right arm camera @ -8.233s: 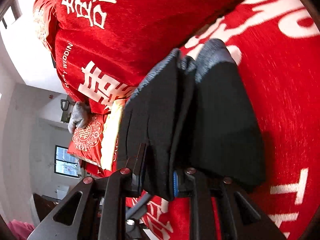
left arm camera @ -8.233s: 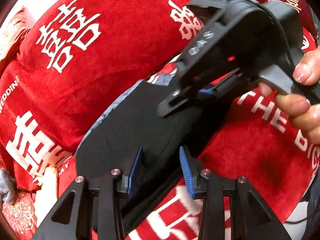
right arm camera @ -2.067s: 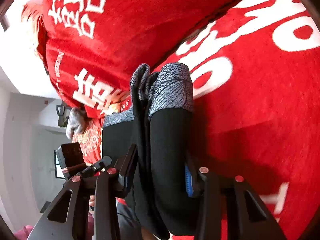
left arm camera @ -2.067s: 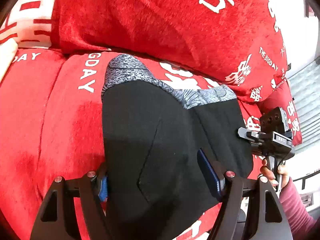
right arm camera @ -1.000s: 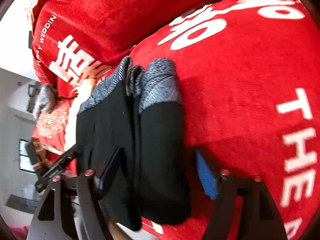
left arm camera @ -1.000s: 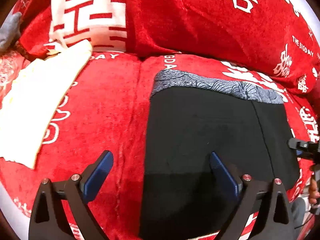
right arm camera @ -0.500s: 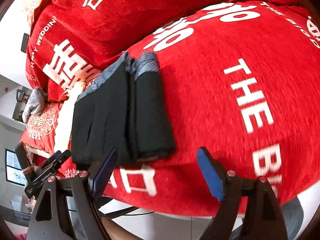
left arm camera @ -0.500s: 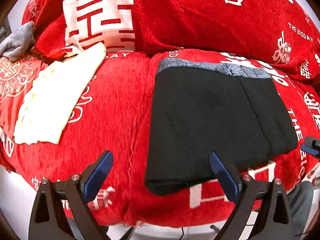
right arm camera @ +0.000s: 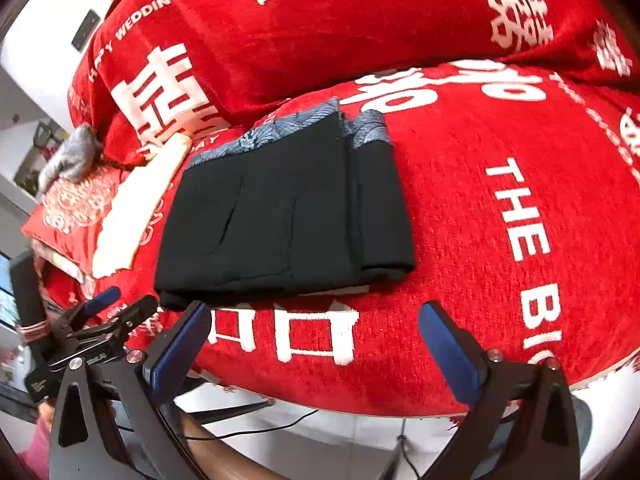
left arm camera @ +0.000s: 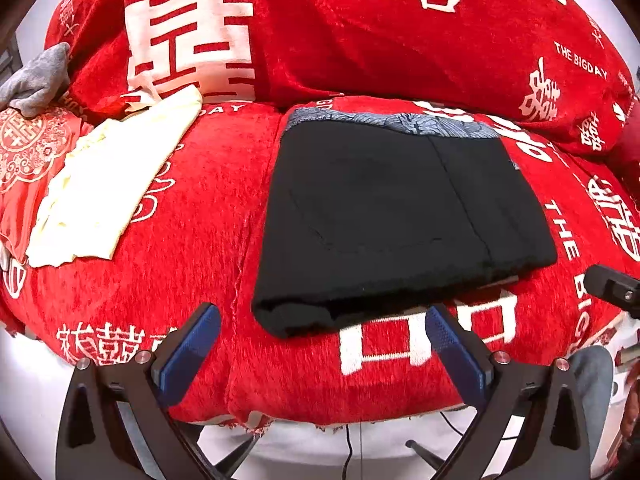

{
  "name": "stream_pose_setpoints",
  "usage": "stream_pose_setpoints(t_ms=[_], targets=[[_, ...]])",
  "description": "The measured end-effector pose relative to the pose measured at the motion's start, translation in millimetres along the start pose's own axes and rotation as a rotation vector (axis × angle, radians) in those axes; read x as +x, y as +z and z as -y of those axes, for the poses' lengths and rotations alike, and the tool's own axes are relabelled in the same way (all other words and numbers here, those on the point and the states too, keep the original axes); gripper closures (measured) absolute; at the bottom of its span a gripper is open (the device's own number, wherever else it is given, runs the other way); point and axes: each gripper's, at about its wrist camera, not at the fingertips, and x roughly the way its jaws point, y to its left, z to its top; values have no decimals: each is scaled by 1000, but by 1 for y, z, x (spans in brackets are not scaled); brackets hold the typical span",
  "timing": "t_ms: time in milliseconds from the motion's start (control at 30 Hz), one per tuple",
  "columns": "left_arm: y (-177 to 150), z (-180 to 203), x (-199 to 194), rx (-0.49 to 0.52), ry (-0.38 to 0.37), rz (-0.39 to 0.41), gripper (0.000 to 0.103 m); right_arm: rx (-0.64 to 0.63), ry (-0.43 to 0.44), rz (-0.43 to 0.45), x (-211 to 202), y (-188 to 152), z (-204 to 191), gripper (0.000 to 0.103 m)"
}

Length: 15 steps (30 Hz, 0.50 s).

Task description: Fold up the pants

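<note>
The black pants lie folded in a flat rectangle on the red sofa seat, their grey patterned waistband toward the backrest. They also show in the right wrist view. My left gripper is open and empty, held back off the seat's front edge, short of the pants. My right gripper is open and empty, also off the front edge. The left gripper shows at the lower left of the right wrist view.
A cream cloth lies on the seat left of the pants. A grey cloth sits on a red patterned cushion at far left. The red backrest rises behind. White floor and cables lie below the seat edge.
Both grippers have let go of the pants, opened wide and drawn back from the sofa. The pants now lie folded on the seat.
</note>
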Motion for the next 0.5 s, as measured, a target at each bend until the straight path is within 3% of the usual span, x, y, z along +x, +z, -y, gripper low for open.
stream_pose_setpoints(t_ms=[233, 500], targets=[[-7, 1, -4, -5, 37, 10, 1, -118, -178, 34, -3, -11, -36, 0], [-7, 3, -8, -28, 49, 10, 1, -89, -178, -31, 8, -12, -45, 0]])
